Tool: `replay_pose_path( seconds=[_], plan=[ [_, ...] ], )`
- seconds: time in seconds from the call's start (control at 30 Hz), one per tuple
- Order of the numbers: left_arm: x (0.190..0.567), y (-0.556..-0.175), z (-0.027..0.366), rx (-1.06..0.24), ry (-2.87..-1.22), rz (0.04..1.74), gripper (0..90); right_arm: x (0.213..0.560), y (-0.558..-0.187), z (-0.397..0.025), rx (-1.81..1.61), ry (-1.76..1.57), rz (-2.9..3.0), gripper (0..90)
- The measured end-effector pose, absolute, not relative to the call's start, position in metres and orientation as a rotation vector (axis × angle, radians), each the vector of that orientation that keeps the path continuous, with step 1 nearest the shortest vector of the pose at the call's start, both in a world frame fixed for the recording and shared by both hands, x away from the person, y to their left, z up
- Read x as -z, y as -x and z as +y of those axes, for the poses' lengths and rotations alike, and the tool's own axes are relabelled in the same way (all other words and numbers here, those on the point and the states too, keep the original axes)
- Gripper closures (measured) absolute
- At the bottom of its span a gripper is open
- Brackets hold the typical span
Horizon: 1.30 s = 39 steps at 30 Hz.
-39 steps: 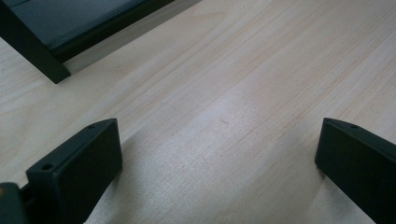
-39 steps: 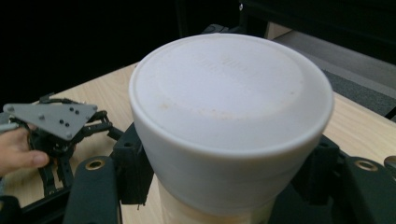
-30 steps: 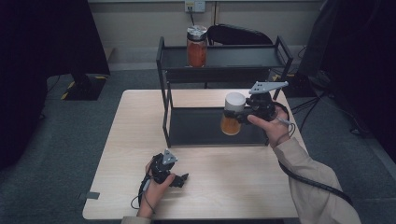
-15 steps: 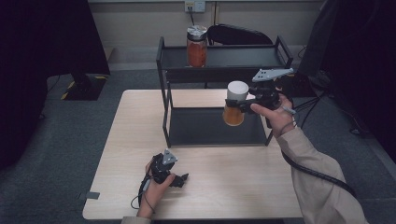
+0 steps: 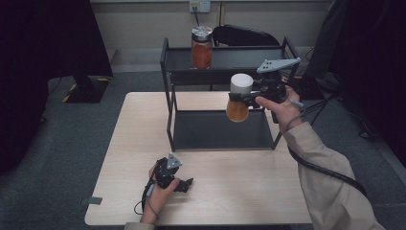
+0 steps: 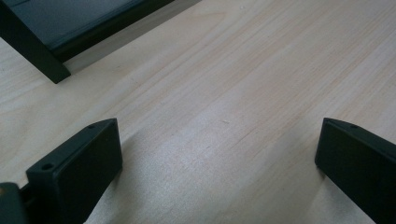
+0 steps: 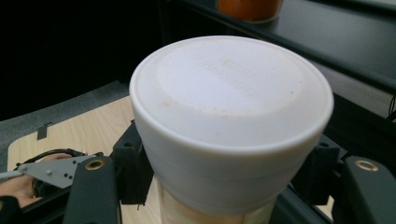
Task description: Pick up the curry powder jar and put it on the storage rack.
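Right gripper (image 5: 245,98): jaws clamped on the white-lidded jar (image 5: 238,98) just below the lid (image 7: 231,116), holding it aloft beside the rack's top shelf (image 5: 239,57), above the lower shelf (image 5: 218,129).
Left gripper (image 5: 184,183): jaws spread wide, empty, resting near the tabletop's (image 5: 139,139) front edge.
Handling: likely glass, rigid, smooth, fairly heavy with orange contents; a grip under the lid rim resists slipping.
Clearance: the second jar (image 5: 201,47) occupies the top shelf's left end; open room lies to its right, bounded by raised edges and corner posts.
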State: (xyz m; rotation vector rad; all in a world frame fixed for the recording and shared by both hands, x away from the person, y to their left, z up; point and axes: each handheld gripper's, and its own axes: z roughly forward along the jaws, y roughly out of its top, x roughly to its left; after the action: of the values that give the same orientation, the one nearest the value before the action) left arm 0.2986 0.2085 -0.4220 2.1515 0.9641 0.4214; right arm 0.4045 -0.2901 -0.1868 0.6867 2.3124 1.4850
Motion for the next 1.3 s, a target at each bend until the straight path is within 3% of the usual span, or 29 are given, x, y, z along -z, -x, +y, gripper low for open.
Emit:
replay_pose_path(
  seconds=[1.3],
  plan=[
    [0.422,-0.298,0.208,-0.423,-2.151,0.964,0.0,0.098,-0.415,-0.270,-1.504,-0.683,2.249,34.7]
  ],
)
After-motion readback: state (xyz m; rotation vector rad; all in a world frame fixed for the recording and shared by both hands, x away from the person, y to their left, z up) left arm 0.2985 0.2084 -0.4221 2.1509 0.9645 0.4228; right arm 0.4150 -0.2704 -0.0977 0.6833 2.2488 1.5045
